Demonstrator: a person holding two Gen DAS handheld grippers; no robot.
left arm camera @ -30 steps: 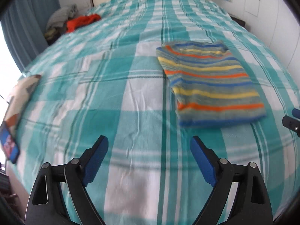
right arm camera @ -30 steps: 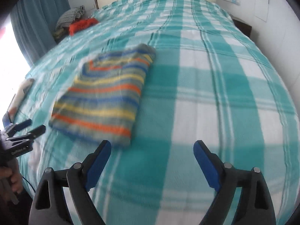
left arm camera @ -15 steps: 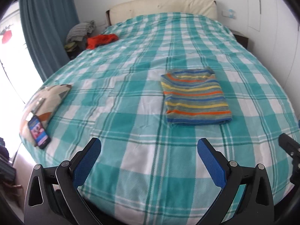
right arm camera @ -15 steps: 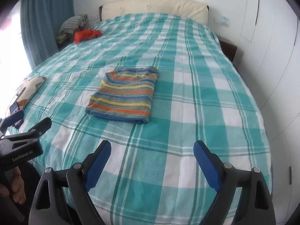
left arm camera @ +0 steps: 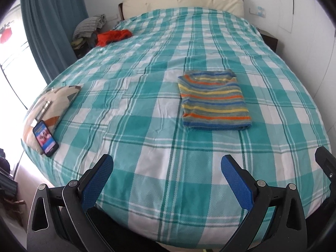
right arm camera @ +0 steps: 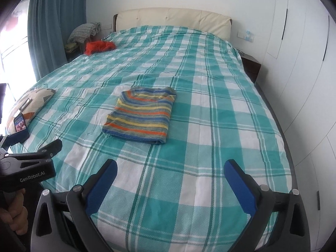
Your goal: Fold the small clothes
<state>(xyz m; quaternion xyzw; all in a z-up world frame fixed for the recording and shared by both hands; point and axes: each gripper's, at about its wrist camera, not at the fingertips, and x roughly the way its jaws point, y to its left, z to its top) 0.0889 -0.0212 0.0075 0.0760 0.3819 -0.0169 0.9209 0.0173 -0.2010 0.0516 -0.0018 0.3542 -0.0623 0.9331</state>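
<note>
A striped garment (left arm camera: 214, 100) in blue, orange, yellow and grey lies folded into a neat rectangle on the teal plaid bedspread (left arm camera: 147, 126), right of the bed's middle. My left gripper (left arm camera: 167, 163) hovers over the bed's near edge, well short of the garment, open and empty. In the right wrist view the garment (right arm camera: 140, 117) lies ahead and to the left. My right gripper (right arm camera: 170, 166) is also back at the near edge, its jaws opening with nothing between them. The left gripper (right arm camera: 40, 140) shows at the left edge of that view, held by a hand.
A phone (left arm camera: 45, 139) and a patterned cushion (left arm camera: 52, 103) lie at the bed's left edge. A red garment (left arm camera: 113, 36) sits at the far left corner beside a pile of clothes (left arm camera: 89, 26). White wardrobe doors (right arm camera: 304, 63) and a nightstand (right arm camera: 251, 65) line the right side.
Both grippers have drawn back and risen from the bed, so the folded garment now looks farther off and the whole bed shows. Both pairs of jaws stand slightly wider.
</note>
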